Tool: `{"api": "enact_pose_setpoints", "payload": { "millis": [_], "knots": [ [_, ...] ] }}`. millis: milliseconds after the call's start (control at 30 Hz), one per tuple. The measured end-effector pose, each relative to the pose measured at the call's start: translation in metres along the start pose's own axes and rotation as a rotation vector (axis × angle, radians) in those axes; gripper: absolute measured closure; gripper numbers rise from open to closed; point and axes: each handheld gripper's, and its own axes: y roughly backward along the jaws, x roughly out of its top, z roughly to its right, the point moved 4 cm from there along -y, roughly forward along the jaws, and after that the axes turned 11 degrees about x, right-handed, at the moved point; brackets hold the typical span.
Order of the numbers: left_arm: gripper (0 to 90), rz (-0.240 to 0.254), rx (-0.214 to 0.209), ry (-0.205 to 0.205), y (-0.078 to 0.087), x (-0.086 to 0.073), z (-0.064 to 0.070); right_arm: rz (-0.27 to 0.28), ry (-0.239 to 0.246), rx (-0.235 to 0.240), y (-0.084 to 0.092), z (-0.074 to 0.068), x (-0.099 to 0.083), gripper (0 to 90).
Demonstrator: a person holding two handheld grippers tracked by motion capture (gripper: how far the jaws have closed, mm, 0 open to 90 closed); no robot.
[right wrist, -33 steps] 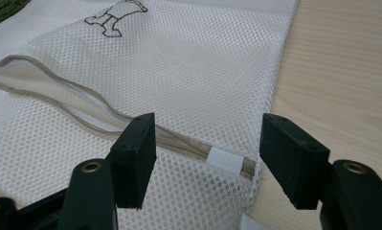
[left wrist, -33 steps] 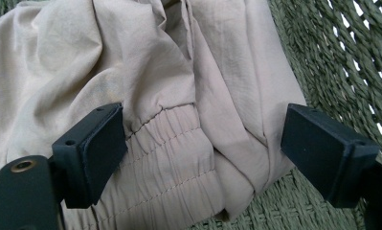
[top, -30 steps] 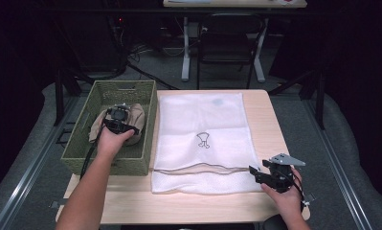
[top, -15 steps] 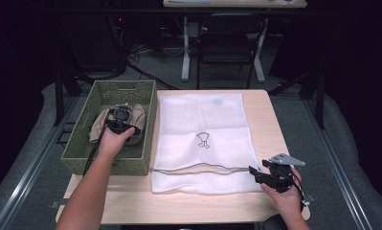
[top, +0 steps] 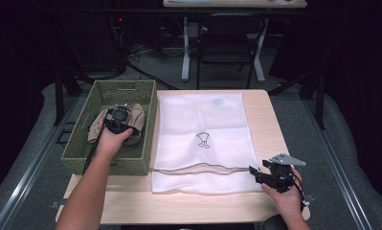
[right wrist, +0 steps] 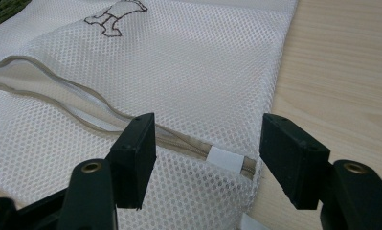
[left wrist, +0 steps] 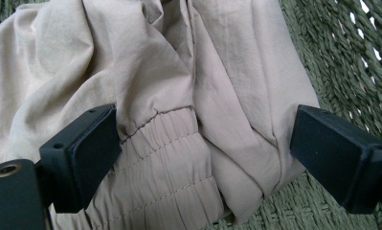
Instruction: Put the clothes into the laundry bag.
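Observation:
A beige garment (top: 139, 115) lies crumpled in a green woven basket (top: 107, 163) at the table's left. My left gripper (top: 117, 119) reaches down into the basket. In the left gripper view its jaws have just been opening and stand wide apart (left wrist: 205, 139), with the garment's (left wrist: 155, 72) elastic cuff bulging between them, not pinched. A white mesh laundry bag (top: 203, 120) lies flat on the table, its zipper partly undone along the near side. My right gripper (top: 255, 175) rests at the bag's near right corner, open (right wrist: 207, 143) over the zipper's end tab (right wrist: 225, 159).
Bare wooden table (top: 260, 110) runs along the bag's right side and the near edge. The basket's wall (left wrist: 332, 38) is close beside the left jaw's far side. A black chair (top: 227, 38) and desk legs stand beyond the table.

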Motion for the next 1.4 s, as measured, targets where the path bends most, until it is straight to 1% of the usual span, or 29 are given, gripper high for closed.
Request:
{"api": "enact_pose_setpoints", "payload": {
  "millis": [67,200,433,500,600,667,767,967,1133,1233,1400],
  "knots": [
    [9.7,0.0,-0.004,-0.006,0.0,0.0,-0.002,0.0,0.001,0.0,0.0,0.0,0.0,37.5],
    [8.4,0.005,-0.008,-0.003,0.0,0.0,-0.005,0.0,0.0,0.0,0.0,0.0,0.0,37.5],
    [4.8,-0.004,-0.033,0.02,-0.001,-0.001,-0.013,-0.002,-0.001,0.0,0.0,0.0,0.0,37.4],
    [2.5,-0.004,-0.02,0.032,-0.002,-0.001,-0.016,-0.001,-0.002,0.001,0.0,0.0,0.0,37.4],
    [1.6,-0.01,-0.023,0.047,-0.001,-0.001,-0.019,-0.002,-0.003,0.002,0.0,0.0,0.0,37.4],
    [1.0,-0.008,-0.021,0.043,-0.002,-0.001,-0.02,-0.002,-0.003,0.003,0.0,0.0,0.0,37.4],
    [0.0,-0.007,-0.023,0.057,-0.002,-0.001,-0.021,-0.002,-0.004,0.004,0.0,0.0,0.0,37.3],
    [0.0,-0.008,-0.031,0.064,-0.003,-0.001,-0.024,-0.003,-0.005,0.005,0.0,0.0,-0.001,37.2],
    [0.0,-0.003,-0.036,0.092,-0.002,-0.002,-0.029,-0.004,-0.005,0.007,0.0,0.001,-0.001,37.3],
    [0.0,0.0,-0.039,0.101,-0.002,-0.002,-0.031,-0.006,-0.005,0.01,-0.001,0.0,-0.001,37.3],
    [0.0,0.004,-0.054,0.097,-0.004,-0.003,-0.032,-0.009,-0.006,0.015,-0.001,0.0,-0.001,37.2]
  ]
}}
